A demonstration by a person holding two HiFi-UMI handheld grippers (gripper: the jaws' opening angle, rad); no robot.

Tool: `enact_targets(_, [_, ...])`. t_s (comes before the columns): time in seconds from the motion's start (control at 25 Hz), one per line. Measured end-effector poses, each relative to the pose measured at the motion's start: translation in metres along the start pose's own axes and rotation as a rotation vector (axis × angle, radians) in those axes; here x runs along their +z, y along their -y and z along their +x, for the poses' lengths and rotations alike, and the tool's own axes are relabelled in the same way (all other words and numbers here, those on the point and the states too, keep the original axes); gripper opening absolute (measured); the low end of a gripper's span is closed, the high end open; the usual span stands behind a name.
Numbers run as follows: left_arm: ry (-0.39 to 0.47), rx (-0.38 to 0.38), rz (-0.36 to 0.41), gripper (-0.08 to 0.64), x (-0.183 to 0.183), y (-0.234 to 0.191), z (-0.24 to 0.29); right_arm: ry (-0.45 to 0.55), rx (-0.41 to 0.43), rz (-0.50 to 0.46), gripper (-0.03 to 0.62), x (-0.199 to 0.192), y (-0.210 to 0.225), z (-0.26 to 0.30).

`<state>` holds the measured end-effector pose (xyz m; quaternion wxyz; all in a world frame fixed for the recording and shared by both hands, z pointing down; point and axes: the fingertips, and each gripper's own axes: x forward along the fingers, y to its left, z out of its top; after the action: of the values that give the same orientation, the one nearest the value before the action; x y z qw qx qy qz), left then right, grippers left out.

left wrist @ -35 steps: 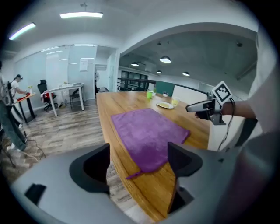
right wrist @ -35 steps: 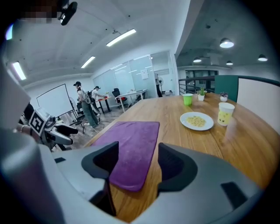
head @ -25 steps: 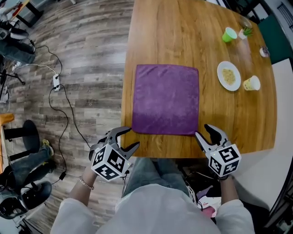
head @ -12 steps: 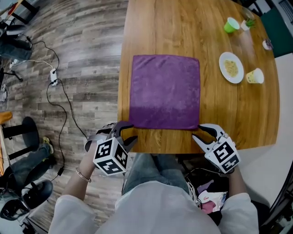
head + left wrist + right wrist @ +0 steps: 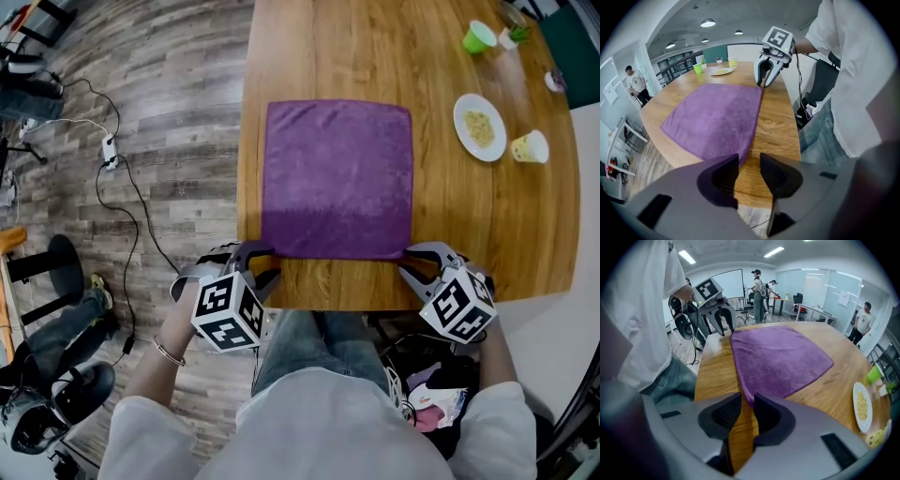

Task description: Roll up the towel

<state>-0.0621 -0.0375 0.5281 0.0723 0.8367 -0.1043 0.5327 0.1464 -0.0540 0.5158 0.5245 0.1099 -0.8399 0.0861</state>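
— What has moved since a second ago?
— Both my hands have come down to the near edge of the counter [image 5: 375,47], and both tongs have been closing.
— Gripping anything?
— No. My left tongs [image 5: 749,161] stand slightly apart at the near left corner of the towel [image 5: 336,178], with wood showing in the gap. My right tongs [image 5: 747,401] are narrower, with the near right corner just inside and a slit left.
— And the towel?
— It lies flat on the counter, well apart from the plate [image 5: 480,127].

Towel [image 5: 336,178] flat on table [image 5: 450,234], plate [image 5: 480,127] to its right
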Motion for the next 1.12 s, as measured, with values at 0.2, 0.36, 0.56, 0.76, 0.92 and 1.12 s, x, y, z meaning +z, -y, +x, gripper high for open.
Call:
enact_targets(0.2, [-0.021,-0.015,0.002,0.141,-0.002,0.000,0.006,-0.037,0.031,-0.045,0.075,-0.005,-0.003,0.009])
enact_targets(0.36, [-0.025,-0.024,-0.007,0.141,-0.003,-0.003,0.009,-0.047,0.038,-0.058,0.059,-0.007,-0.001,0.013])
enact_targets(0.56, [-0.026,-0.027,-0.007,0.104,-0.002,-0.012,0.011,-0.044,0.048,-0.046,0.026,-0.007,0.005,0.014])
enact_targets(0.76, [-0.026,0.006,0.007,0.044,0.001,-0.019,0.011,-0.038,0.057,-0.030,0.018,-0.008,0.007,0.013])
enact_targets(0.92, [-0.013,0.018,-0.018,0.021,0.001,-0.013,0.007,-0.036,0.051,-0.024,0.015,-0.009,0.004,0.010])
enact_targets(1.12, [-0.002,-0.010,-0.047,0.020,0.002,-0.011,0.004,-0.005,0.068,0.020,0.015,-0.002,0.007,0.001])
